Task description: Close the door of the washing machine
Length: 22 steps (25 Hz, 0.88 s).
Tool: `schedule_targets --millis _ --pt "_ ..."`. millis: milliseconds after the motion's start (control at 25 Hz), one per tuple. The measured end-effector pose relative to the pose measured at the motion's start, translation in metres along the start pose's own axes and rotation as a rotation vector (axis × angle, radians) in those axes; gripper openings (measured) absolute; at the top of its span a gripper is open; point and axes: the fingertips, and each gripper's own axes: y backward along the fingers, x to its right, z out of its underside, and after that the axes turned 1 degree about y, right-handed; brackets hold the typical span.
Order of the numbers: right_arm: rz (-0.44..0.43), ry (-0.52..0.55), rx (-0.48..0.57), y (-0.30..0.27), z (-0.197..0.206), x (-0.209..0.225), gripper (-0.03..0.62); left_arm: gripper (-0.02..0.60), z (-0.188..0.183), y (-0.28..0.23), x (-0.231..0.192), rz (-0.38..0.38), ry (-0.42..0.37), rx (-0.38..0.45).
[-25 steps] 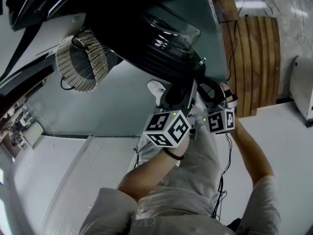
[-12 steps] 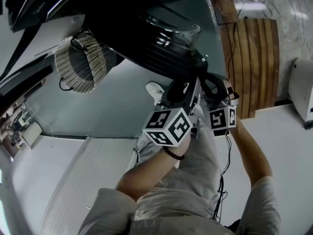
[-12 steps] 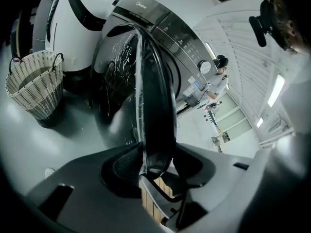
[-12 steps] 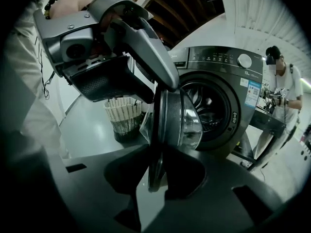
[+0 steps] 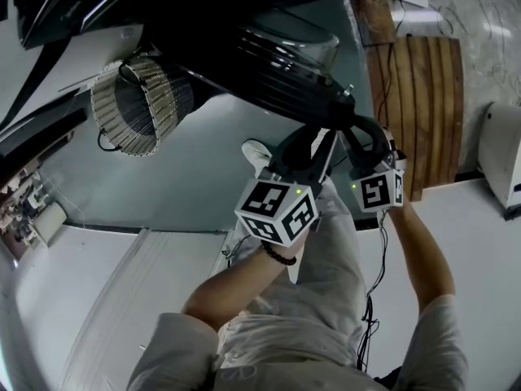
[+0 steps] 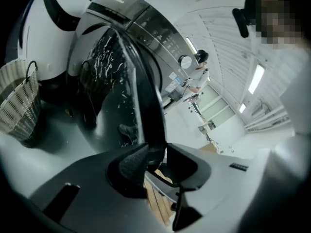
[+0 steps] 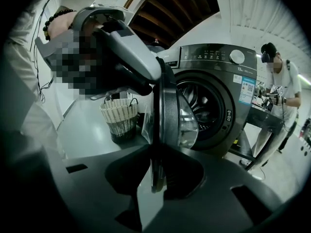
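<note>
Bare floor [image 5: 203, 177] between basket [image 5: 134, 104] and door [image 5: 277, 68]

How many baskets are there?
1. The woven basket stands on the floor, left of the open door in the head view. Another could hide behind that door.

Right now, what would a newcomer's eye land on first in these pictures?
The open washing machine door, seen edge-on, fills the middle, its rim between the jaws of the left gripper and right gripper, which have just been closing on it. Beside the machine, a woven basket stands on the floor.
</note>
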Motion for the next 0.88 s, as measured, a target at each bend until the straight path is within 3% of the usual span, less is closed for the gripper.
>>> schedule_targets --millis 120,320,880 --pt "-0.001 -0.006 -0.001 -0.001 0.001 0.010 0.081 0.003 -0.004 0.000 0.013 0.039 -0.127 0.016" --pt "0.002 0.001 -0.018 -0.002 0.004 0.028 0.083 0.002 -0.017 -0.004 0.020 0.081 -0.218 0.058" --pt "-0.080 0.076 -0.046 -0.010 0.005 0.074 0.083 0.002 -0.039 -0.009 -0.005 0.104 -0.193 0.088"
